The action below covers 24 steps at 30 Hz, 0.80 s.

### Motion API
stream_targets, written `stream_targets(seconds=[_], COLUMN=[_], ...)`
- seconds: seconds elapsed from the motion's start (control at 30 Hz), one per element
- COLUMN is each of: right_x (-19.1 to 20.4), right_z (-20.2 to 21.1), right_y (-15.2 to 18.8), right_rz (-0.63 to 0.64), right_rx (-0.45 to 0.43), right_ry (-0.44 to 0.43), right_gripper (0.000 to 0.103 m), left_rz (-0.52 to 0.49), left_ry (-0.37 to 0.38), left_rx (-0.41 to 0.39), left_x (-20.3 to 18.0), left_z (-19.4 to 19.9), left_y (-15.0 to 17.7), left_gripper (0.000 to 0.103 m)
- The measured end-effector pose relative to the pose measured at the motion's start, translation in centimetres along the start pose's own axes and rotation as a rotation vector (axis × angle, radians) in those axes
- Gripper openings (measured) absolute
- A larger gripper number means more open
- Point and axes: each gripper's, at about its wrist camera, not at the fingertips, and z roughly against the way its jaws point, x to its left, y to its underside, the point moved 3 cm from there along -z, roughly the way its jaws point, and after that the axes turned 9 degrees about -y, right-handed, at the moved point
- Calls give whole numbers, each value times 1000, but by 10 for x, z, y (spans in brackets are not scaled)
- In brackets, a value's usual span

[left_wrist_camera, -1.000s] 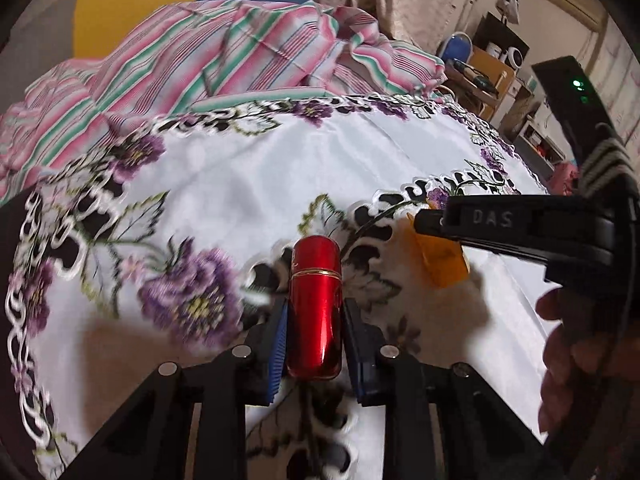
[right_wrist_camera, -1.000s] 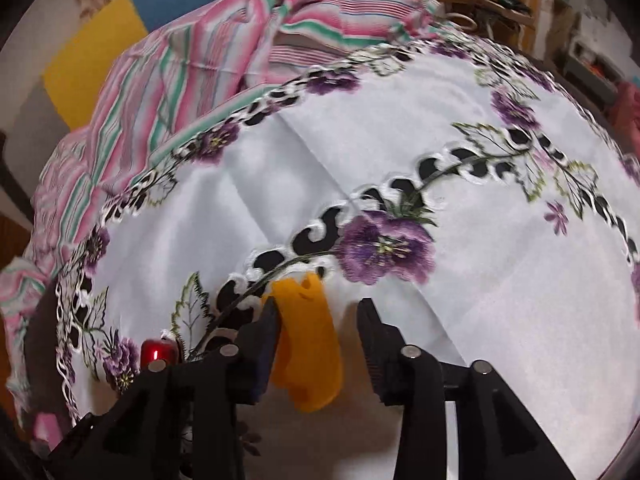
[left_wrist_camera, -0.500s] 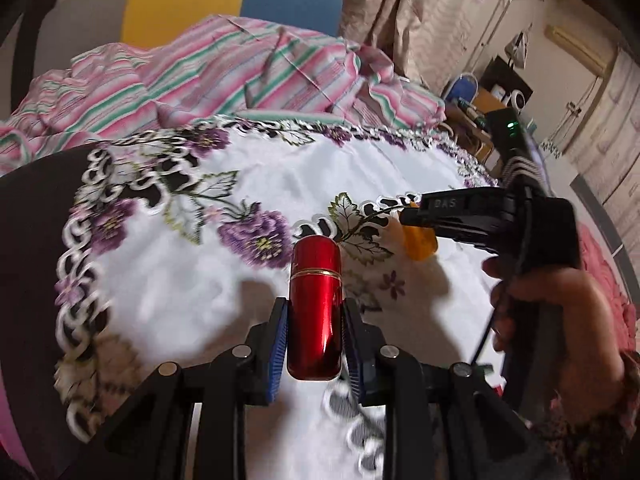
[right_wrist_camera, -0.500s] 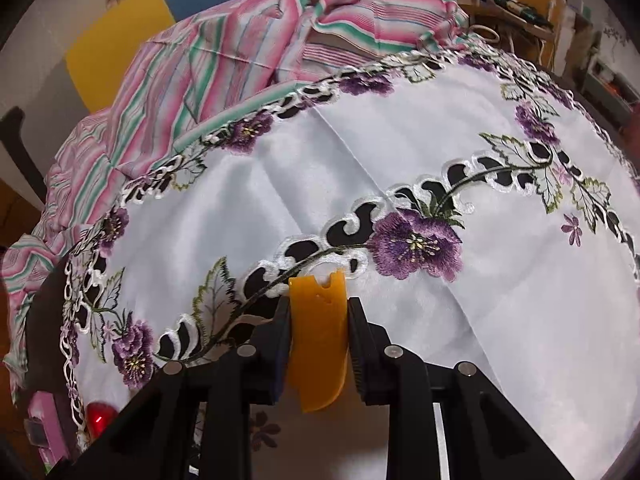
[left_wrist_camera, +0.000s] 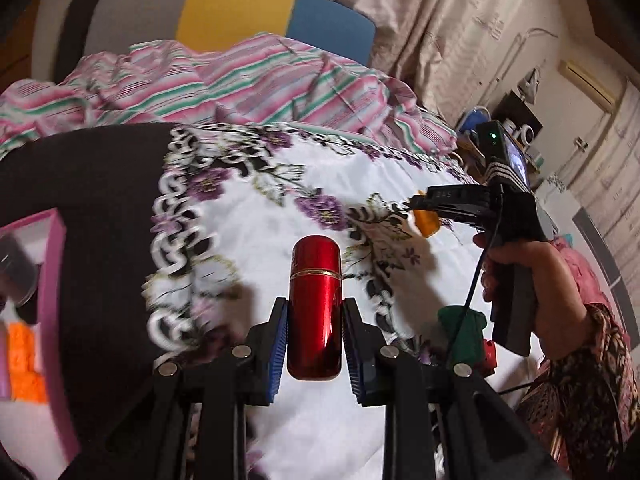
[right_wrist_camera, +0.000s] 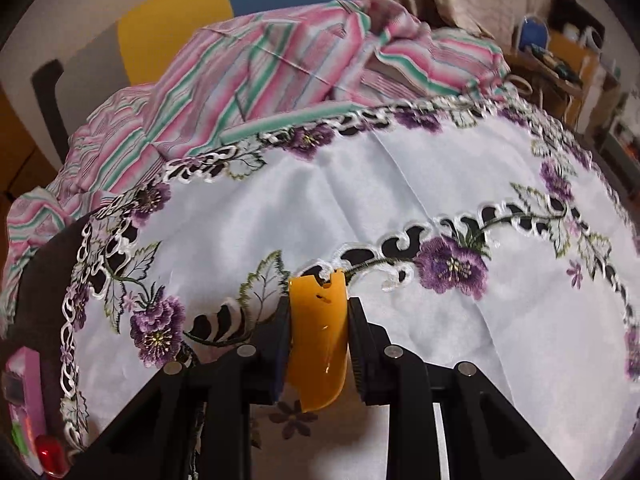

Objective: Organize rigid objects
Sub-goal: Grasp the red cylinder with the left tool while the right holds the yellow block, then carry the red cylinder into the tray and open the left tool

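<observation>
Glossy red tube [left_wrist_camera: 316, 304] with gold band – orange plastic piece [right_wrist_camera: 318, 336] – white tablecloth [right_wrist_camera: 360, 200], purple embroidered flowers; pink-green striped sheet [left_wrist_camera: 256, 80].

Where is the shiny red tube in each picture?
Left wrist view: the red tube sits at bottom centre, clamped in the left gripper.
Right wrist view: only a small red bit shows at the bottom left corner, likely the same tube.
Shared landmark: the orange piece in the right gripper, also seen at right in the left wrist view.
</observation>
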Motion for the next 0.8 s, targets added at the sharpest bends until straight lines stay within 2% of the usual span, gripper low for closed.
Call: stream_targets(seconds=[0.3,0.8], right_x=[26,86], right_z=[20,52], right_y=[3,46], right_rz=[73,74], right_rx=[-54,-39], right_ry=[-3,-176], right_gripper=[26,26], left_rz=[27,117], left_ry=[-37,-90], left_rx=[-37,-64], left_x=[41,101], left_z=[34,66], left_y=[18,46], left_gripper=[25,25])
